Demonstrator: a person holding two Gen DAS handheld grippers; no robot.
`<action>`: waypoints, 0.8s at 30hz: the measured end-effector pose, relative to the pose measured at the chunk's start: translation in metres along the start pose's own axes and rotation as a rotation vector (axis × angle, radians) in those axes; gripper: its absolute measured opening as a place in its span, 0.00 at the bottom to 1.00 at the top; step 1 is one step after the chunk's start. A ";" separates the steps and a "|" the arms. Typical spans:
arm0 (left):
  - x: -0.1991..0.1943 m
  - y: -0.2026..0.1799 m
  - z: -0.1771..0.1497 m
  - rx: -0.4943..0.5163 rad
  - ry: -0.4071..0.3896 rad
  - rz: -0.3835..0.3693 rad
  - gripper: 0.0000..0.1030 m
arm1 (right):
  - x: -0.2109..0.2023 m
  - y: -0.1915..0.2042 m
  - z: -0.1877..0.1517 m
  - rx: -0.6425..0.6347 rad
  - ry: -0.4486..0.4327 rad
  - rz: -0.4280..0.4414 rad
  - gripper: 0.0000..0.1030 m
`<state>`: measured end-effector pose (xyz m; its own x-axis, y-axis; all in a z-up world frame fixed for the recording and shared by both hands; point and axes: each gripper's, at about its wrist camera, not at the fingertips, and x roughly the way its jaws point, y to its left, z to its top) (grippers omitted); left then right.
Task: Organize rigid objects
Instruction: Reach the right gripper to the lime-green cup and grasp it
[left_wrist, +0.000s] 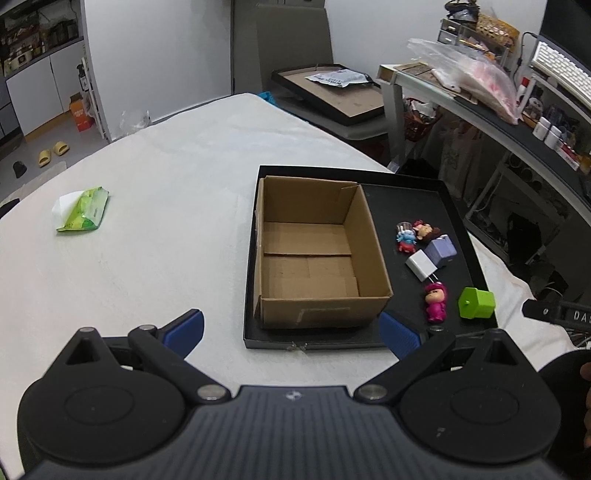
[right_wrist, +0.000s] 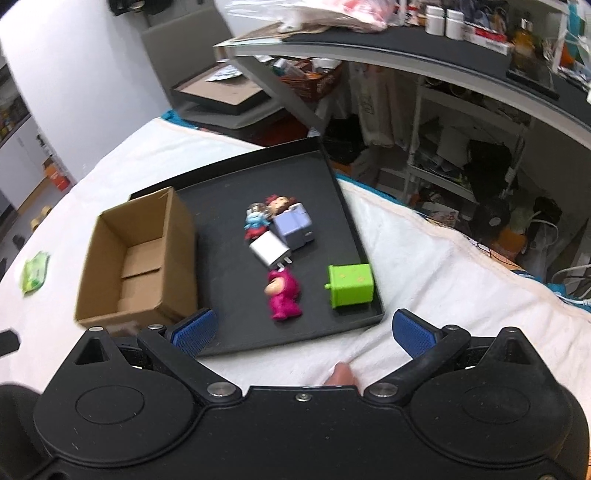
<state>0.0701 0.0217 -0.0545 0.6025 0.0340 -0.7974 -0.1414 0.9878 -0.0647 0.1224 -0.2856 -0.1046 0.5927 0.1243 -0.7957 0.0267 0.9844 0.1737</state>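
Left wrist view: the left gripper (left_wrist: 291, 332) hangs with its blue pads spread wide, holding nothing, above the near edge of a black tray (left_wrist: 402, 192) on a white-covered bench (left_wrist: 147, 184). An empty cardboard box (left_wrist: 314, 251) fills the tray's left side. To its right lie a pink figurine (left_wrist: 436, 301), a green cube (left_wrist: 476, 303), a white charger (left_wrist: 422, 265) and a lilac charger (left_wrist: 439, 251). The right gripper (right_wrist: 303, 330), also agape and empty, hovers just short of the tray's near right corner.
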 end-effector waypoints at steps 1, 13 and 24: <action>0.004 0.001 0.001 -0.003 0.004 0.003 0.98 | 0.005 -0.002 0.002 0.011 0.003 -0.005 1.00; 0.046 0.010 0.014 -0.050 0.036 0.012 0.95 | 0.077 -0.014 0.029 0.066 0.101 -0.056 0.88; 0.085 0.012 0.026 -0.052 0.055 0.024 0.78 | 0.143 -0.025 0.041 0.083 0.195 -0.170 0.88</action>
<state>0.1403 0.0401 -0.1077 0.5548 0.0483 -0.8306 -0.1972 0.9775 -0.0748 0.2395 -0.2977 -0.1993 0.4079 -0.0122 -0.9129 0.1836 0.9806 0.0689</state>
